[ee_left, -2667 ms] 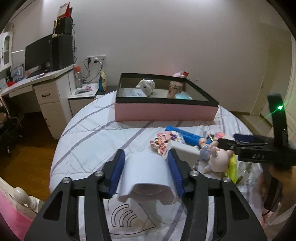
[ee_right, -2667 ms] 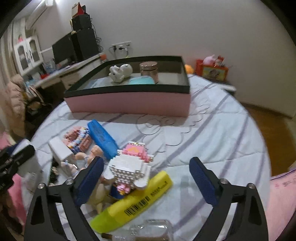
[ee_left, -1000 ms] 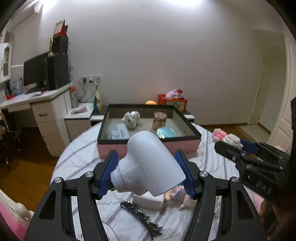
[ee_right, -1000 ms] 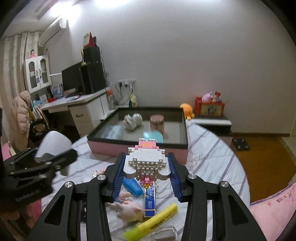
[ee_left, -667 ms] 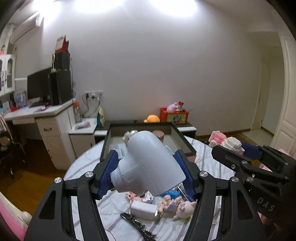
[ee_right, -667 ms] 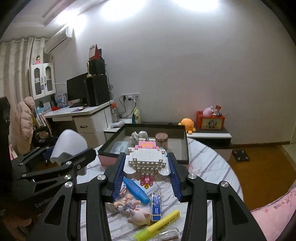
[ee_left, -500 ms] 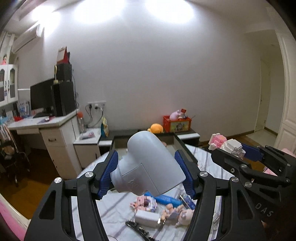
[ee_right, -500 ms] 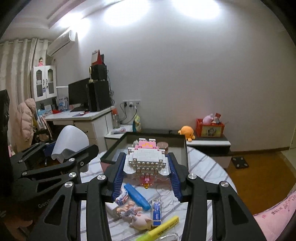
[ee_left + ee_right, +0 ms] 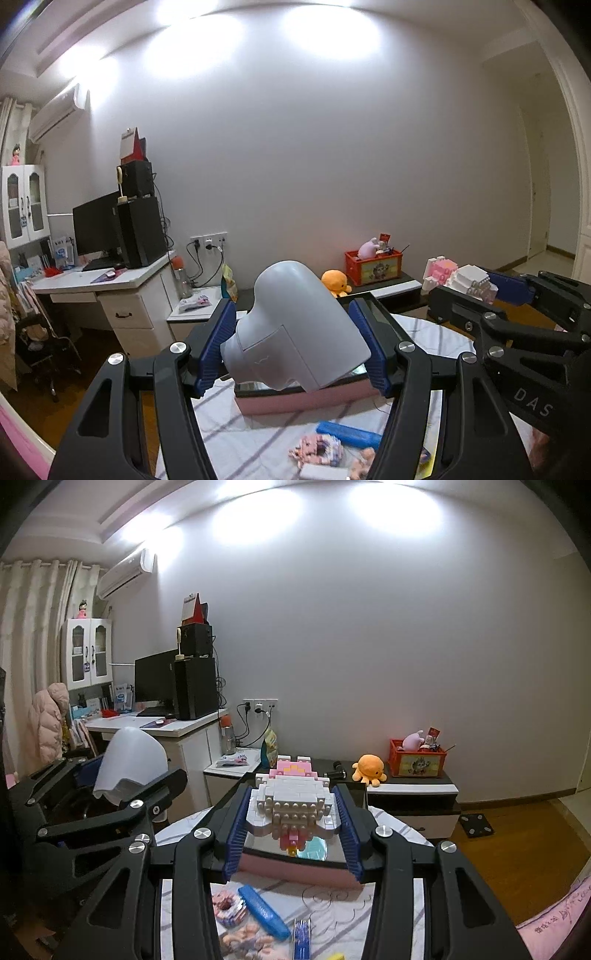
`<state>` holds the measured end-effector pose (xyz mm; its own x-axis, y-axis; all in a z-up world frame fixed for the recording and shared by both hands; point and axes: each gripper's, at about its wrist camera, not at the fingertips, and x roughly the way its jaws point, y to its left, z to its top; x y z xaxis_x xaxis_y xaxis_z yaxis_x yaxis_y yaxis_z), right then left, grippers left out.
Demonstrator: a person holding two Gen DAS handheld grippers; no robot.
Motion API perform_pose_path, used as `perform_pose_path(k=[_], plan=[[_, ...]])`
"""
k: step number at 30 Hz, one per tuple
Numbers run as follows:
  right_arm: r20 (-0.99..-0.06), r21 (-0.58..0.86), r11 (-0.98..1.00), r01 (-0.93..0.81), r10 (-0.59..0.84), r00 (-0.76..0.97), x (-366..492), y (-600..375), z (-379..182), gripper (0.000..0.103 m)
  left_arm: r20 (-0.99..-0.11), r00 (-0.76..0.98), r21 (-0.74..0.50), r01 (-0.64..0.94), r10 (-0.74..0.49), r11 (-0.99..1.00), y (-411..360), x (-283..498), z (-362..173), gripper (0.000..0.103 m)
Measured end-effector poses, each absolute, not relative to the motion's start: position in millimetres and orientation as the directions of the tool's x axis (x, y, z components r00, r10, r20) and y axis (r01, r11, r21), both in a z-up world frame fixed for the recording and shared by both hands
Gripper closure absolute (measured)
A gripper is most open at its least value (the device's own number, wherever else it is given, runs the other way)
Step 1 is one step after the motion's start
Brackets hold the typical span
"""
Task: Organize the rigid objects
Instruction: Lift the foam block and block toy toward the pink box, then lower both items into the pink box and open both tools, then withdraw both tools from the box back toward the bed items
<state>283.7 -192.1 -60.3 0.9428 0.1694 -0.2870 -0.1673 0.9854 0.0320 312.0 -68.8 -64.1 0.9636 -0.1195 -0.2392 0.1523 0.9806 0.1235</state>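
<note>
Carrying toward pink-sided, black-rimmed tray (image 9: 295,873): left claw (image 9: 291,345) clamping grey-white plastic elbow-shaped device (image 9: 295,328), right claw (image 9: 291,821) clamping pink-and-white brick figure (image 9: 291,806). Clearing rim before lowering.

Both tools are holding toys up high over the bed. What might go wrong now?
The block figure is pinched only at its sides by the right tool; bricks might snap off and fall. The smooth, rounded white gadget could slip from the left tool. Both head for the pink box, so the tools might bump.
</note>
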Motion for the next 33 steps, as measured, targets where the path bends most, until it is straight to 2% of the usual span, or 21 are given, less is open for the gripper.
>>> perform_pose_path(k=[4,7,14,17,20,22,27,28,29,31,33], plan=[[-0.311,0.018,0.986,-0.168,0.166,0.936,311,-191,-63,0.058,-0.265,0.957,0.137,0.159,-0.118,0.978,-71,348,-71,0.038],[-0.353,0.006,0.986,-0.169,0.16,0.922,341,-190,-70,0.058,-0.319,0.939,0.144,0.184,-0.13,0.972,-73,383,-82,0.038],[-0.517,0.002,0.983,-0.185,0.16,0.841,428,-191,-114,0.058,-0.517,0.844,0.137,0.243,-0.141,0.96,-78,483,-134,0.038],[-0.587,-0.024,0.985,-0.17,0.124,0.8,454,-189,-139,0.058,-0.613,0.777,0.13,0.276,-0.141,0.952,-85,513,-163,0.038],[-0.659,-0.044,0.988,-0.151,0.084,0.747,474,-196,-164,0.058,-0.667,0.735,0.15,0.29,-0.12,0.945,-94,525,-183,0.038],[-0.685,-0.056,0.989,-0.14,0.065,0.726,479,-201,-173,0.058,-0.673,0.728,0.139,0.294,-0.127,0.946,-96,527,-190,0.038],[-0.697,-0.068,0.992,-0.109,0.031,0.716,483,-214,-179,0.056,-0.668,0.74,0.201,0.28,-0.077,0.939,-105,523,-191,0.026],[-0.703,-0.067,0.992,-0.104,0.027,0.711,482,-214,-180,0.051,-0.65,0.757,0.231,0.276,-0.063,0.933,-105,519,-188,0.024],[-0.704,-0.065,0.993,-0.094,0.021,0.709,481,-216,-177,0.046,-0.641,0.765,0.241,0.276,-0.061,0.93,-102,518,-185,0.017],[-0.682,-0.043,0.995,-0.089,0.035,0.73,470,-220,-167,0.026,-0.617,0.784,0.232,0.266,-0.07,0.936,-96,504,-172,0.015],[-0.655,-0.028,0.996,-0.086,0.047,0.754,459,-222,-154,0.022,-0.594,0.8,0.208,0.251,-0.082,0.945,-86,491,-156,0.01]])
